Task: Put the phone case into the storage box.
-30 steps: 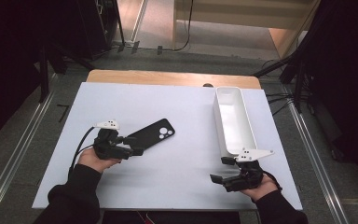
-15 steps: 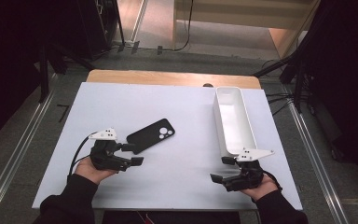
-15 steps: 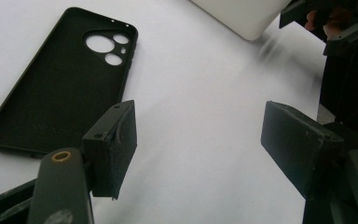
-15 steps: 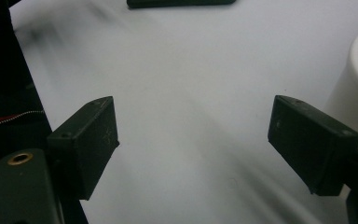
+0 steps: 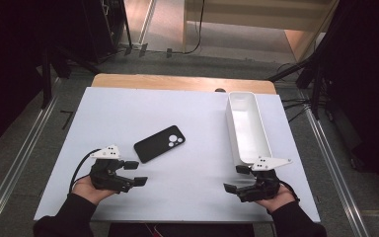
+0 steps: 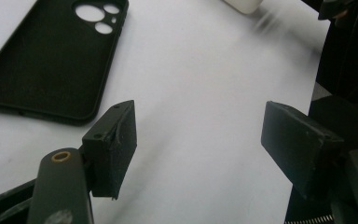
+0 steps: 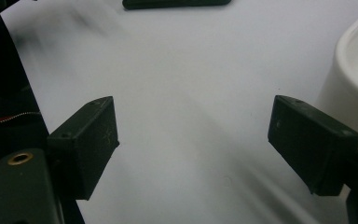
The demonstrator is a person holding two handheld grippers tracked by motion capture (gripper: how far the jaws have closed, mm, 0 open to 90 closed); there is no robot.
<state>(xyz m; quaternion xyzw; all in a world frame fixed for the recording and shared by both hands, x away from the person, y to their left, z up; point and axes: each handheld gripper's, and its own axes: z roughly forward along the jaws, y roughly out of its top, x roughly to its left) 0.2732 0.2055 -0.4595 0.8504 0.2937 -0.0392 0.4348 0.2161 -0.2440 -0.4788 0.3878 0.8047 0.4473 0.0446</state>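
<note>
With our left claw (image 5: 134,173) spread, gripping nothing, its jaws having just been opening beside the black phone case (image 5: 160,143) left of centre on the counter (image 5: 202,118), and our right claw (image 5: 237,178) spread idle, we should straddle its near edge squarely.

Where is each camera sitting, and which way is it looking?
High view: above the near edge, looking forward and down at the table; forearms and both hands show.
Left gripper view: on the left tool, looking past its open jaws toward the phone case.
Right gripper view: on the right tool, jaws open, beside the white bin.
All share the phone case.
</note>
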